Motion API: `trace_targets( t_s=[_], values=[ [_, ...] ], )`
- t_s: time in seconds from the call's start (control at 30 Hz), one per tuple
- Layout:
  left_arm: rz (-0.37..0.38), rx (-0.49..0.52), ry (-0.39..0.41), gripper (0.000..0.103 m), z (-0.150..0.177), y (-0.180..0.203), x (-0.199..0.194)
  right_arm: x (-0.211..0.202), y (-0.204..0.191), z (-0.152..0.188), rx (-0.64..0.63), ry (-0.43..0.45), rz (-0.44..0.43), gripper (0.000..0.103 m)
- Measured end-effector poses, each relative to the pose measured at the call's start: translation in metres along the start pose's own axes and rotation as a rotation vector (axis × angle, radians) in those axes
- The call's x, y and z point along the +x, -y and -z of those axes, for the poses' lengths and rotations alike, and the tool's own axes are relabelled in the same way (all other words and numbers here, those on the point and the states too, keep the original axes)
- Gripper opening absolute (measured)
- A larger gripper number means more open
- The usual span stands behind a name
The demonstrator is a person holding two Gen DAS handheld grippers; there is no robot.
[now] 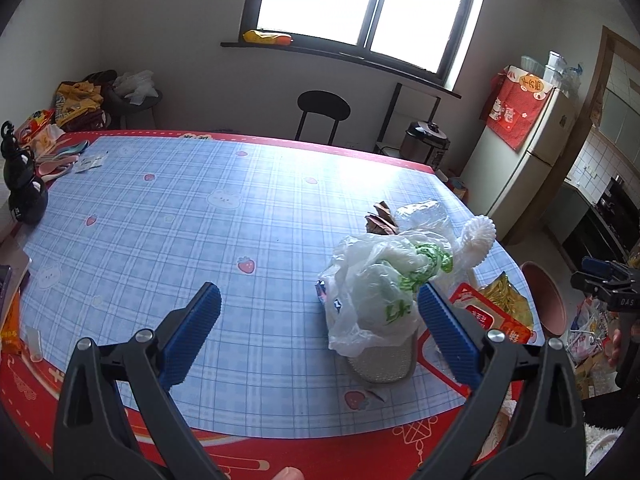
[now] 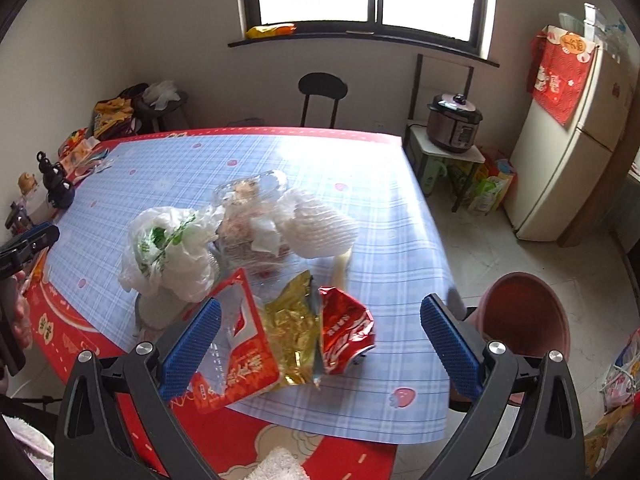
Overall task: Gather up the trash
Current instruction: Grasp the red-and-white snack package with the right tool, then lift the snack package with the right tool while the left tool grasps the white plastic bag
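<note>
Both grippers, left gripper [image 1: 320, 324] and right gripper [image 2: 320, 332], gape empty. Plastic bag [image 2: 168, 256] at our 10 o'clock: light, limp, slippery; we pinch its bunched top.

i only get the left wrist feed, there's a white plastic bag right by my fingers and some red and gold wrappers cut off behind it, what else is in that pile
Observer: From the right wrist, a crushed red can lies right of the gold wrapper, close to the table's near edge.
Operator: anything behind the bag
Observer: A clear plastic container with food scraps inside sits behind the white plastic bag, beside white foam netting.
Operator: where does it all go
Observer: A pink bin stands on the floor just off the table's right edge, and you can see into it; it looks empty.
Operator: is the right gripper holding anything
Observer: No, the right gripper is open above the wrappers, holding nothing.
</note>
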State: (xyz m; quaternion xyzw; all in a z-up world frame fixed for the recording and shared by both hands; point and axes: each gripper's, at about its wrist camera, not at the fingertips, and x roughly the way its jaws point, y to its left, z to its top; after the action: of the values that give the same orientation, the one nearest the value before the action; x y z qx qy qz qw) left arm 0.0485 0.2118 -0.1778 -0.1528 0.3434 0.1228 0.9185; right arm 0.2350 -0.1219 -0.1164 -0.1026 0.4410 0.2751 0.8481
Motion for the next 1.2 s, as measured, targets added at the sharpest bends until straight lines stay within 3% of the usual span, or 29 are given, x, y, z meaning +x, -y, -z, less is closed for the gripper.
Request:
trace_targets(
  t_s=[0.13, 0.23, 0.37, 0.73, 0.9, 0.97, 1.03, 1.2],
  values=[
    [-0.019, -0.034, -0.016, 0.097, 0.008, -0.018, 0.002, 0.025, -0.017, 0.001, -0.002, -0.051, -0.064, 0.097],
    [-0.029, -0.049, -0.028, 0.097, 0.015, -0.027, 0.004, 0.044, -0.034, 0.003, -0.039, -0.098, -0.09, 0.088],
    [-0.026, -0.062, -0.047, 0.097, 0.022, -0.033, 0.007, 0.067, -0.054, 0.008, -0.092, -0.152, -0.117, 0.084],
    [-0.006, -0.044, -0.082, 0.096, 0.033, -0.029, 0.013, 0.117, -0.059, 0.025, -0.096, -0.27, -0.1, 0.067],
    [0.004, -0.03, -0.094, 0.096, 0.034, -0.022, 0.016, 0.129, -0.062, 0.036, -0.114, -0.316, -0.071, 0.065],
    [0.008, -0.024, -0.096, 0.096, 0.034, -0.018, 0.017, 0.13, -0.063, 0.039, -0.118, -0.323, -0.063, 0.061],
    [0.011, -0.019, -0.097, 0.096, 0.033, -0.016, 0.017, 0.129, -0.062, 0.041, -0.124, -0.324, -0.051, 0.048],
    [0.019, -0.006, -0.1, 0.096, 0.031, -0.008, 0.02, 0.114, -0.059, 0.041, -0.115, -0.29, -0.085, 0.043]
  ],
)
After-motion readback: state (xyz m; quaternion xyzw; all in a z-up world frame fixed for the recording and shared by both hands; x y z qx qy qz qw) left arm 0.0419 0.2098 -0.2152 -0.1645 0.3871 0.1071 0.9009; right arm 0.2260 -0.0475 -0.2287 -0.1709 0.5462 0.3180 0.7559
